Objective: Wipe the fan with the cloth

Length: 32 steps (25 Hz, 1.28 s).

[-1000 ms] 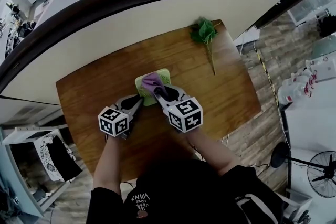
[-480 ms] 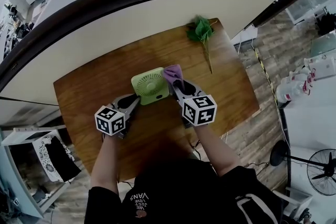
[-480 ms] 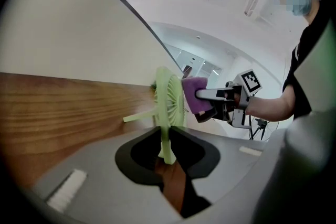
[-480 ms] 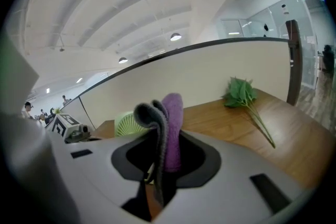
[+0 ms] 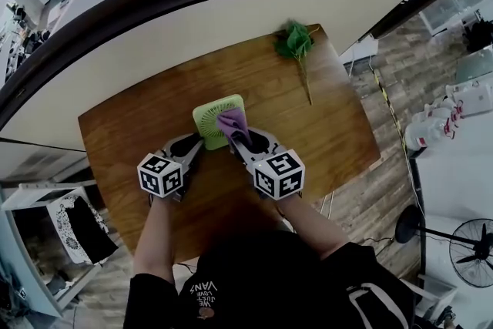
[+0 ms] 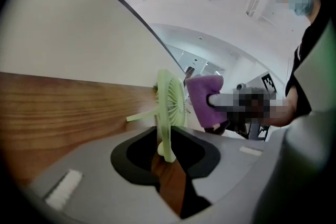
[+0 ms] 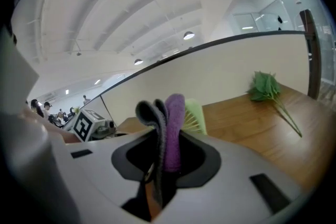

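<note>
In the head view, a small, square, light-green plastic fan [image 5: 205,122] is seen standing on a brown wooden table [image 5: 131,142], near the middle of its top. The left gripper [image 5: 198,148] is set at the fan's near left corner. The right gripper [image 5: 236,136] is placed at the fan's near right side, and a folded purple and grey cloth [image 5: 229,119] is carried in it, lying over the right part of the fan's face. A green leafy sprig [image 5: 296,43] is laid at the table's far right corner, well apart from the fan. The table's far edge is bordered by a curved white panel with a dark rim [image 5: 231,23].

In the left gripper view, the fan is shown upright and edge-on, with its lower edge caught between the jaws. The jaws are opening slightly, yet the fan appears to be pinched by them. The cloth is seen just right of the grille; whether it is touched cannot be settled, as that part is blurred.

In the right gripper view, the jaws are closed on the cloth, whose purple and grey folds stand up between them. The fan's green edge is seen just behind the cloth, and the sprig is seen far to the right.
</note>
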Available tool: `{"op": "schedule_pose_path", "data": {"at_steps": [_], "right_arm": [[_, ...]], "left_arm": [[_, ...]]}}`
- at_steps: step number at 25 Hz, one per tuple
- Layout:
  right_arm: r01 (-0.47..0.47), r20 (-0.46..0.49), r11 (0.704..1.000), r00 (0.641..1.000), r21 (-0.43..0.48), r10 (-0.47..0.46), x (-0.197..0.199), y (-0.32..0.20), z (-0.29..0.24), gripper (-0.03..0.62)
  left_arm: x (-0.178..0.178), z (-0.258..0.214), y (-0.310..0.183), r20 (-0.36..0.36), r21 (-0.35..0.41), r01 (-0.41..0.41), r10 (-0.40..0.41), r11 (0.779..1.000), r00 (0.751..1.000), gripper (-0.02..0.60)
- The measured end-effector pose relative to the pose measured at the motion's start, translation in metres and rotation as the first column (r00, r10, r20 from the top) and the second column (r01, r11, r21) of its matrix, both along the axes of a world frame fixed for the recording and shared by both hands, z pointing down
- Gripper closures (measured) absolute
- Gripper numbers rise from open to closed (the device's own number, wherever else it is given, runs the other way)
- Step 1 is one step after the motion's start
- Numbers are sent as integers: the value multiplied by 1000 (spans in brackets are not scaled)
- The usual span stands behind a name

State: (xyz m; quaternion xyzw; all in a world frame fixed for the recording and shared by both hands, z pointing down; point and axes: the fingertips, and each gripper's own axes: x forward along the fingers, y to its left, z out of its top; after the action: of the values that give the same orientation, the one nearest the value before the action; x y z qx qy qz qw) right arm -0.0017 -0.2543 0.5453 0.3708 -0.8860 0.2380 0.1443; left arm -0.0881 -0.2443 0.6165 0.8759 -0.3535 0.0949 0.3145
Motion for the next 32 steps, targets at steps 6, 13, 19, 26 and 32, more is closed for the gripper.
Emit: {"op": "schedule_pose_path", "data": {"at_steps": [6, 13, 19, 26, 32], "right_arm": [[152, 2, 987, 988, -42, -152, -51, 22, 16, 493], [178, 4, 977, 984, -114, -179, -66, 20, 34, 493], [135, 23, 978, 991, -159, -133, -33, 10, 38, 491], [-13, 22, 982, 1000, -190, 17, 32, -6, 38, 491], [-117, -14, 972, 993, -206, 116, 75, -16, 46, 491]], "left_arm": [[-17, -6, 8, 4, 21, 90, -90, 996, 996, 511], [-27, -14, 18, -9, 34, 154, -153, 988, 988, 520], [-28, -19, 23, -23, 46, 168, -167, 985, 986, 544], [-26, -22, 22, -33, 50, 188, -187, 981, 982, 555], [-24, -24, 18, -49, 40, 219, -216, 975, 975, 561]]}}
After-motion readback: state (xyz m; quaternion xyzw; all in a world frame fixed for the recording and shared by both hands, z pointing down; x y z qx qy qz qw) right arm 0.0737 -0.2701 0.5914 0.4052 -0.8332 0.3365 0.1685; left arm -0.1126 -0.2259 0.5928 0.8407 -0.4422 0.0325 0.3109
